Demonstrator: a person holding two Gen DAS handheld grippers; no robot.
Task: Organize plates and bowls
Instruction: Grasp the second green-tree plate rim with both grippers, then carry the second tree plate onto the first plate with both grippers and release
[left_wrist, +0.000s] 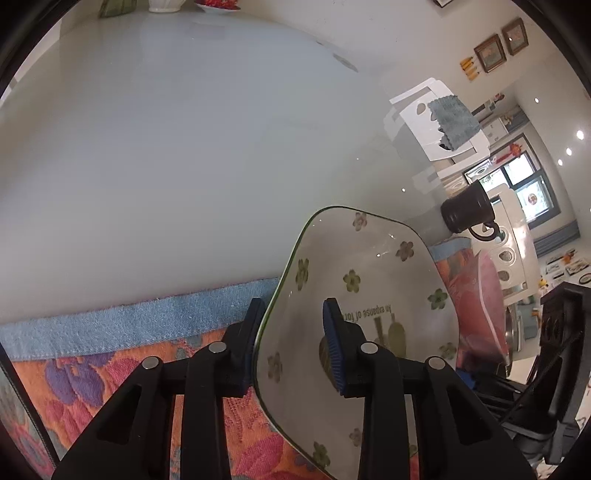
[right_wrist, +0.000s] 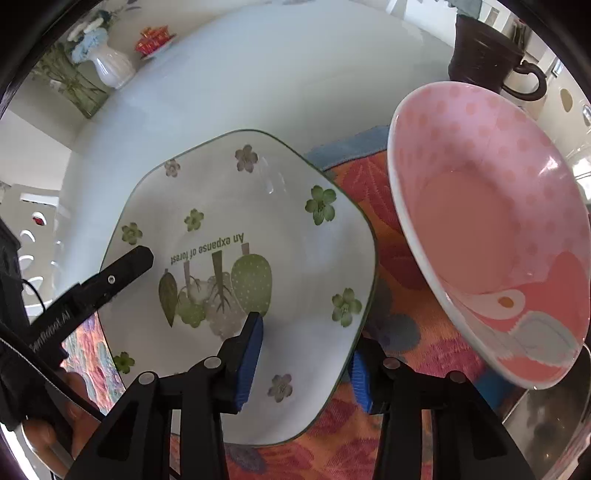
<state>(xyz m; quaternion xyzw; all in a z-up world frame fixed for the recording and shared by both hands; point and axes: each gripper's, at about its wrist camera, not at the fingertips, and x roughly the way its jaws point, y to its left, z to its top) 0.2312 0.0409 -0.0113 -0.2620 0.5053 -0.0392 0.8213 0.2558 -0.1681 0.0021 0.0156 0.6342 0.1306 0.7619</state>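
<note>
A square white plate (right_wrist: 258, 221) with green flowers and "An expanse of forest" print is held over an orange floral cloth (right_wrist: 388, 258). My left gripper (left_wrist: 293, 321) straddles the plate's (left_wrist: 369, 266) left edge, one finger above and one below. My right gripper (right_wrist: 306, 350) straddles its near right edge the same way. The left gripper's finger (right_wrist: 125, 269) shows on the plate's left rim in the right wrist view. A pink dotted bowl (right_wrist: 491, 229) stands tilted to the right of the plate; it also shows in the left wrist view (left_wrist: 487, 295).
A dark brown mug (right_wrist: 484, 51) stands behind the bowl, also in the left wrist view (left_wrist: 467, 210). A white vase with flowers (right_wrist: 110, 66) and a red dish (right_wrist: 153, 38) sit at the far end of the white table (left_wrist: 166, 147). A white chair with a grey towel (left_wrist: 454, 118) stands beyond it.
</note>
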